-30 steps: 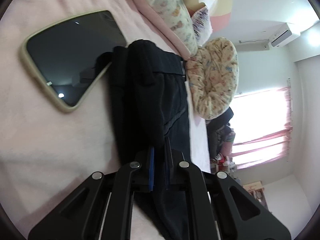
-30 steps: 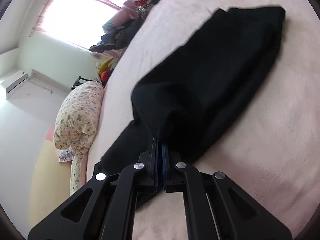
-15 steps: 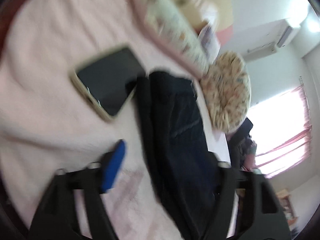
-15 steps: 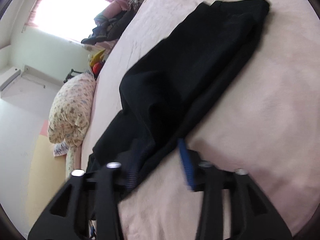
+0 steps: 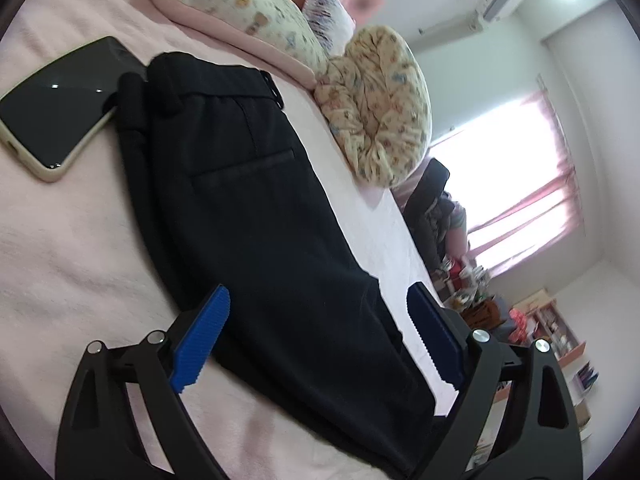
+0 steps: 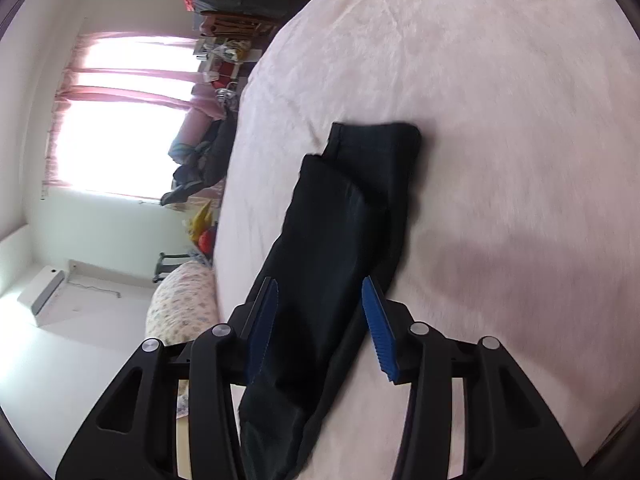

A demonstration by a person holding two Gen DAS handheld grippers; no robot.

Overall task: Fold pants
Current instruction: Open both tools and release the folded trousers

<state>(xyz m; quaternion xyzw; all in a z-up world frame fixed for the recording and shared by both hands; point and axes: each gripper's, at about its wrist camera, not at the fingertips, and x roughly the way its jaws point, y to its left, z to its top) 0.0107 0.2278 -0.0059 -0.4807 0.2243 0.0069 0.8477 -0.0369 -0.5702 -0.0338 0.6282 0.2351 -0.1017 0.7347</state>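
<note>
The black pants (image 5: 256, 208) lie folded lengthwise on the pink bed, waistband toward the pillows; they also show in the right wrist view (image 6: 340, 240), leg ends pointing away. My left gripper (image 5: 318, 300) is open above the middle of the pants, blue pads (image 5: 200, 340) on either side of the cloth and holding nothing. My right gripper (image 6: 320, 294) is open above the legs, blue pads (image 6: 378, 328) apart and empty.
A phone (image 5: 60, 100) in a beige case lies on the pink blanket (image 5: 60, 260) beside the waistband, touching it. Floral pillows (image 5: 376, 104) lie along the bed's far side. Beyond the bed edge are a window and cluttered furniture (image 6: 224, 12).
Both grippers were shut on the pants a second ago. They have opened and let go, then pulled back; the pants now lie flat on the bed.
</note>
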